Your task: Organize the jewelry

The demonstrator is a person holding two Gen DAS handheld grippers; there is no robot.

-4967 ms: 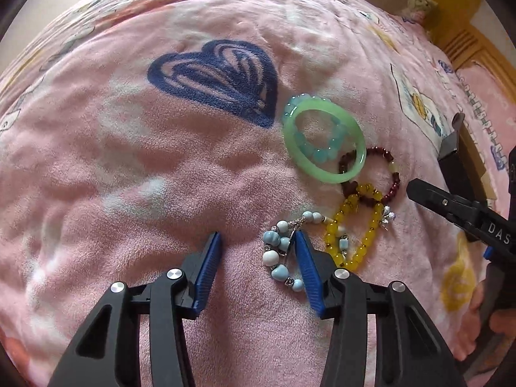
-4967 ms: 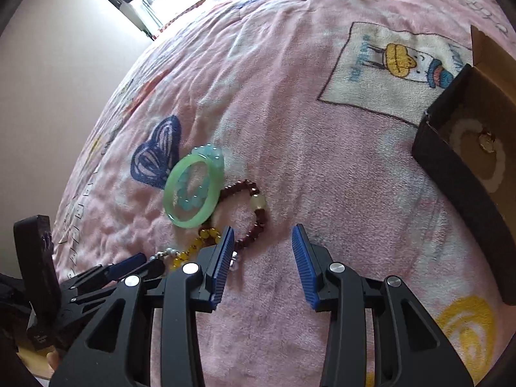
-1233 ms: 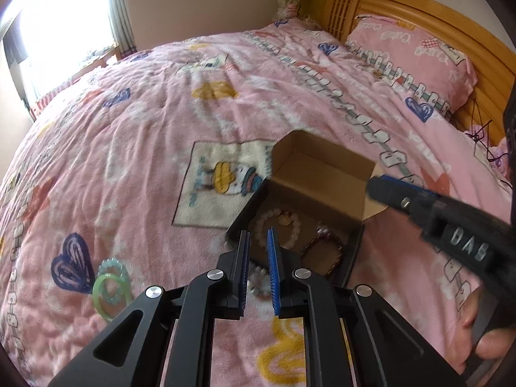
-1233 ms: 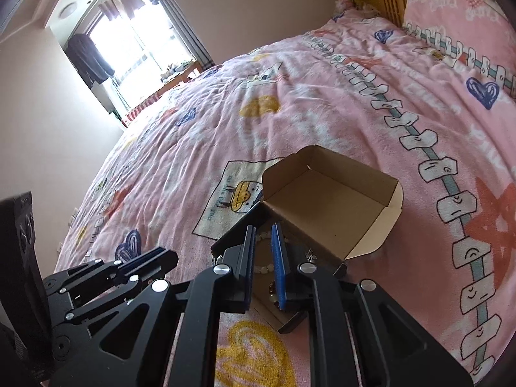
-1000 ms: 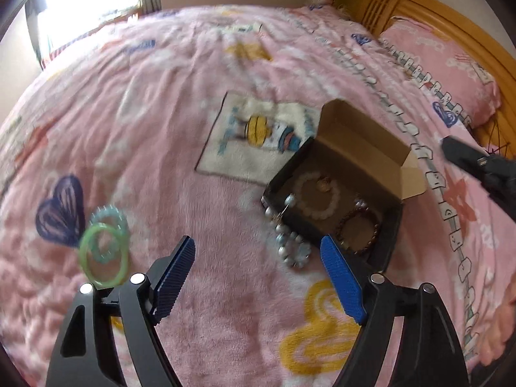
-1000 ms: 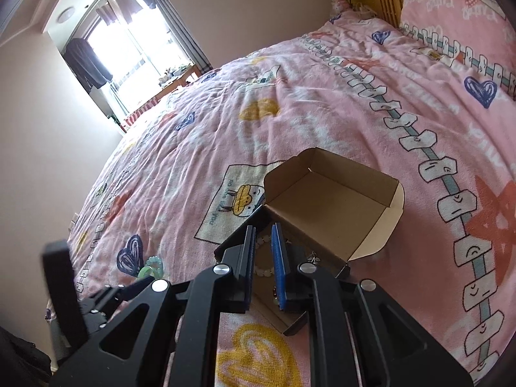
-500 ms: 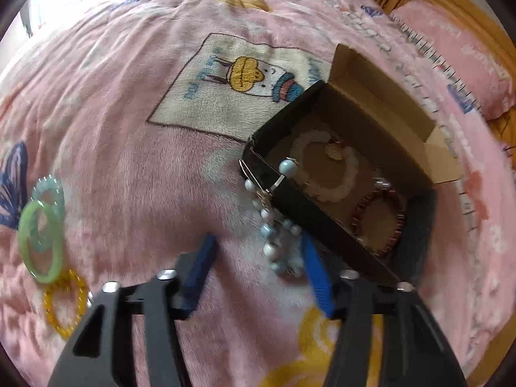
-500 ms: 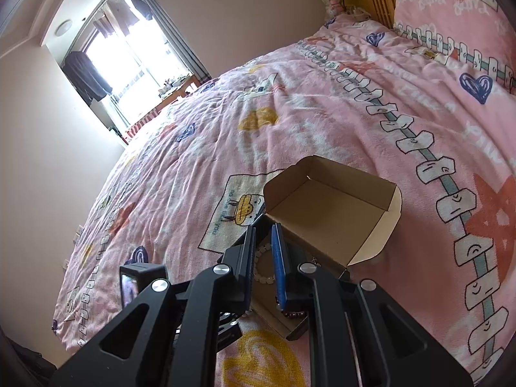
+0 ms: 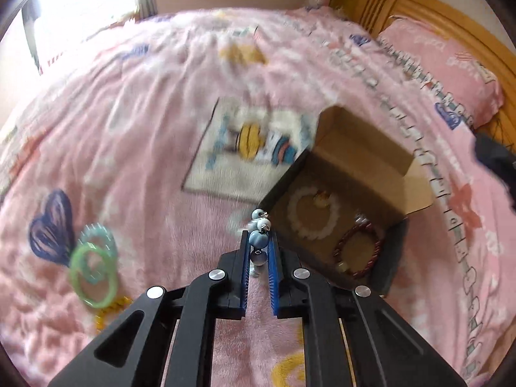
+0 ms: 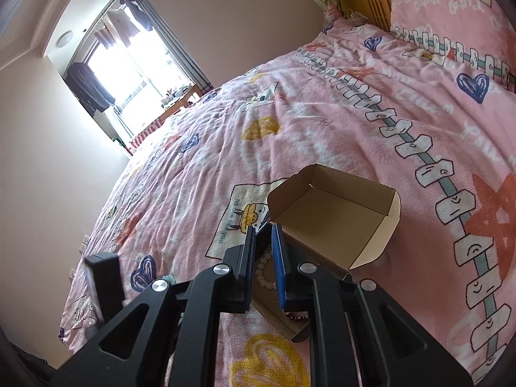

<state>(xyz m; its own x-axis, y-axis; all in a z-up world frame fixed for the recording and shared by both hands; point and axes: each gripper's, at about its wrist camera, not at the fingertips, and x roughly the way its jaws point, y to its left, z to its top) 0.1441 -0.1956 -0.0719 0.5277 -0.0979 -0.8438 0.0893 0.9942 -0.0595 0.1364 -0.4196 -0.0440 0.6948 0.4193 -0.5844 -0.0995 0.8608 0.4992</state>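
My left gripper hangs just in front of the open cardboard box. Its jaws are closing, and the blue pads press on the blue-and-white bead bracelet, which sticks out past the tips. Inside the box lie a white bead bracelet and a dark red one. A green bangle, a pale blue bracelet and a yellow one rest on the blanket at the left. My right gripper is shut on nothing, held over the near end of the box.
The pink patterned blanket covers the whole bed. The box's lid flap stands up at the far side. A wooden headboard and pink pillow lie to the right. A window is at the far left.
The left jaws have gone from wide apart to shut on the blue-and-white bracelet that lay against the box's front wall, and have lifted it. The right gripper has stayed put.
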